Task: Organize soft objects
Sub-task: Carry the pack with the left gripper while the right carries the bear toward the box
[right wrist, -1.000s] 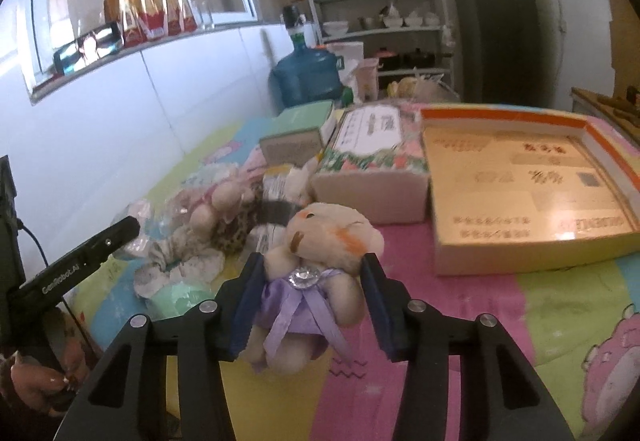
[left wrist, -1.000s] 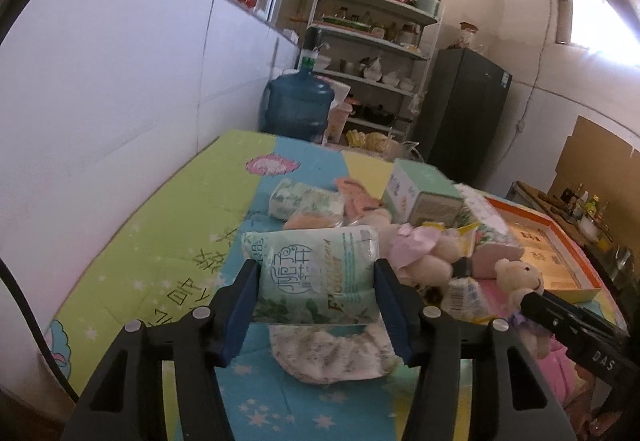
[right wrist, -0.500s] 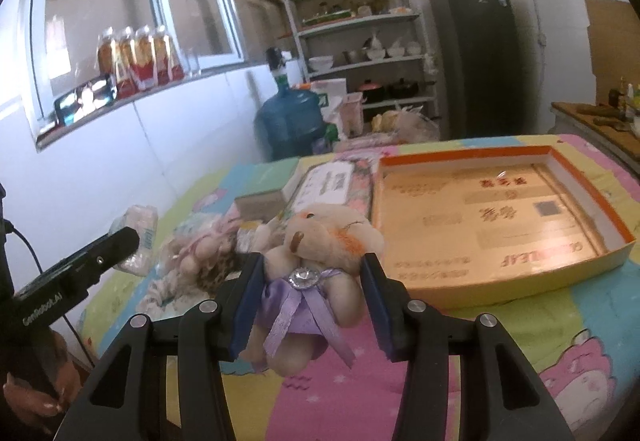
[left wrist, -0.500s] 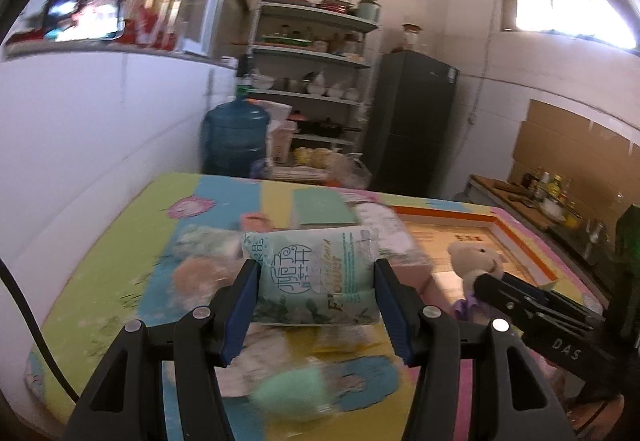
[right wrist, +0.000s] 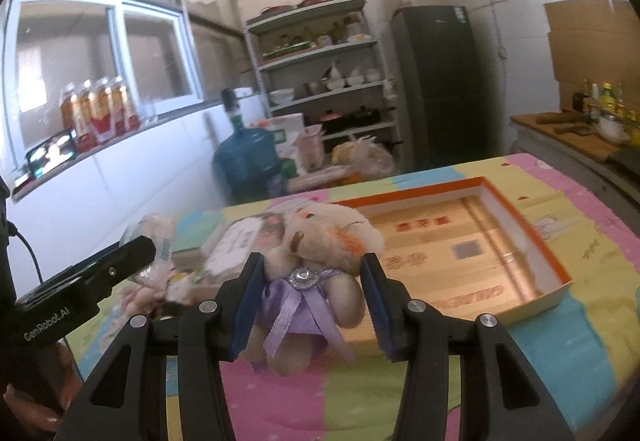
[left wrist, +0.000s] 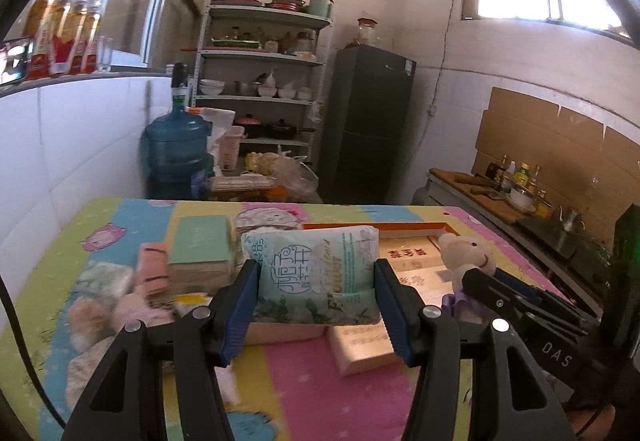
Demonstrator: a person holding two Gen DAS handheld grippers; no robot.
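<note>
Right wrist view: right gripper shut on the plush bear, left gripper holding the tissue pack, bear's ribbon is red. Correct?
Not quite. The ribbon on the plush bear is purple, not red, as the right wrist view shows. The rest holds: the right gripper is shut on the bear, and the left gripper holds the tissue pack.

The table (right wrist: 592, 225) carries a cartoon-printed cloth in pink, yellow, green and blue. An orange-rimmed shallow box (right wrist: 516, 217) lies on it. Left of that box lie a green-topped box (left wrist: 198, 241), a tissue pack (left wrist: 105, 277) and blurred soft items.
</note>
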